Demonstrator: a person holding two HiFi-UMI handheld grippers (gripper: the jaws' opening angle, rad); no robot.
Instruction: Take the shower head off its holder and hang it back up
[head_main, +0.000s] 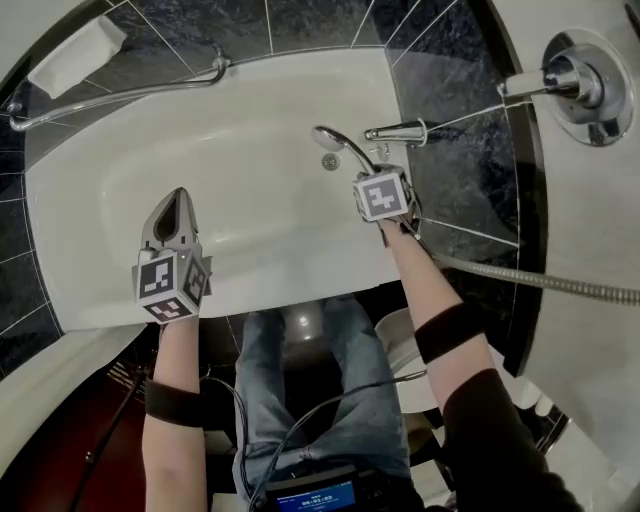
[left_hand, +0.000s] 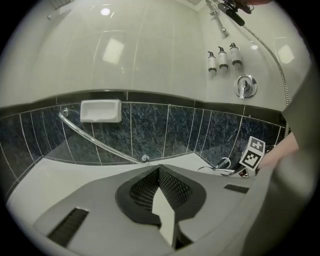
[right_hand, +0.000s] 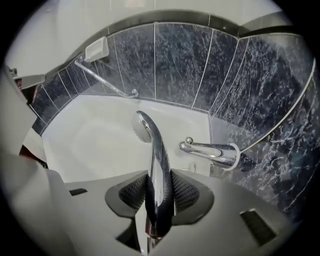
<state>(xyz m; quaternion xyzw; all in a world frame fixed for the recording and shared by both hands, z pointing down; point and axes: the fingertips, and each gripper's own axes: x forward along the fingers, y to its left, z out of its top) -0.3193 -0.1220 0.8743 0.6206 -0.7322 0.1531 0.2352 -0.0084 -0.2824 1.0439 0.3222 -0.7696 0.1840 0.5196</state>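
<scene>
Head view first: the right gripper sits just right of centre, clamped on the handle of the shower head, which hangs low over the white bathtub, beside the tap spout. Its ribbed metal hose trails off to the right edge. The left gripper, lower left, carries nothing.

Left gripper view: jaws pressed together, empty, nothing but tub and dark tiles ahead. At top right there's a dark fitting on the wall, likely the holder, though it's too small to be sure.

Right gripper view: both pads squeeze the chrome handle at centre, and the round spray face points away toward the tub.

It's polished, curved and rigid, so I'd call it slippery. It's probably light, but that hose will tug sideways. Mid-handle, where the grip is now, looks the sensible hold.
</scene>
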